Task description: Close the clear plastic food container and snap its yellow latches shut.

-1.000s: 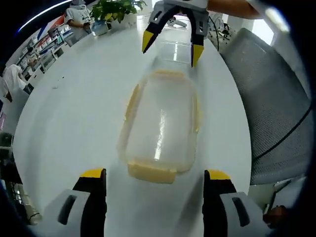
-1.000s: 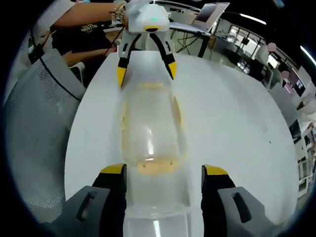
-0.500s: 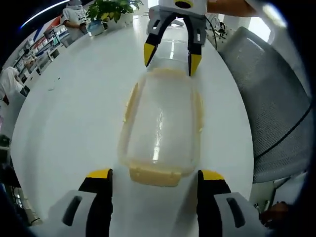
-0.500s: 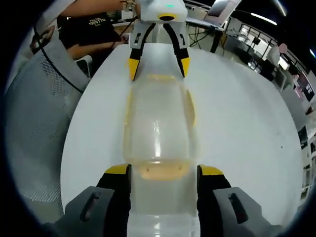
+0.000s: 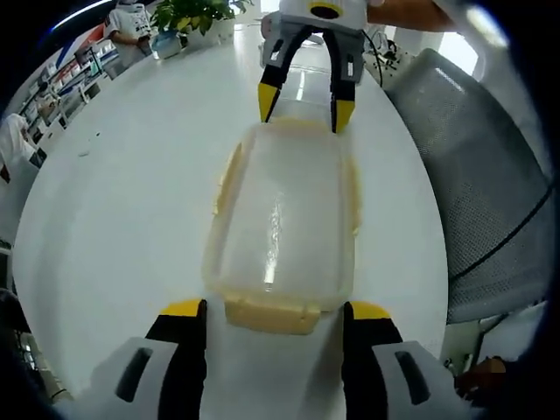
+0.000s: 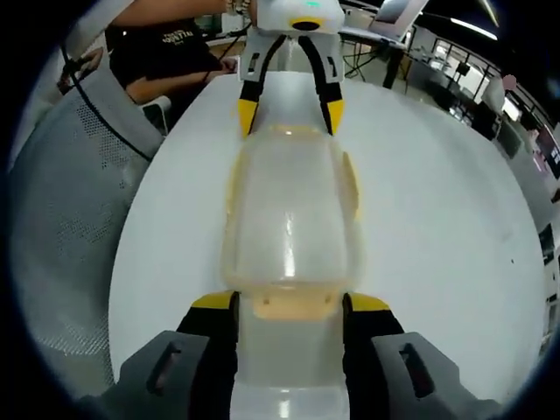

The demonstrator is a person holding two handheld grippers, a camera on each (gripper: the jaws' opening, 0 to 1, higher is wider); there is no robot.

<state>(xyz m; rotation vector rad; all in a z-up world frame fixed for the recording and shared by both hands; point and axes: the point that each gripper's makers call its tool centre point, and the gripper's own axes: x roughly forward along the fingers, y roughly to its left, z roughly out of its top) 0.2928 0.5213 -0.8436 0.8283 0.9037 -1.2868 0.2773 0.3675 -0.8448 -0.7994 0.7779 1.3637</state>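
A clear plastic food container [image 5: 280, 210] with its lid on lies lengthwise on the white table [image 5: 122, 192]. Yellow latches line its sides and both ends. My left gripper [image 5: 276, 311] is open, its jaws straddling the near end latch [image 5: 267, 315] without touching it. At the far end my right gripper [image 5: 304, 107] stands open over the opposite latch. In the right gripper view the same container [image 6: 293, 219] runs away from my right gripper [image 6: 290, 304], whose open jaws flank the yellow end latch [image 6: 289, 306]. The left gripper [image 6: 290, 114] is open at the far end.
A grey mesh chair [image 5: 490, 184] stands close to the table's edge, the same chair [image 6: 61, 219] showing in the right gripper view. A potted plant [image 5: 197, 16] and a person stand at the far side. A laptop [image 6: 389, 13] sits behind. A person's arm [image 6: 157, 13] holds the left gripper.
Both grippers have closed in on the container's two ends. Each pair of jaws now flanks an end latch and stands a little narrower than before.
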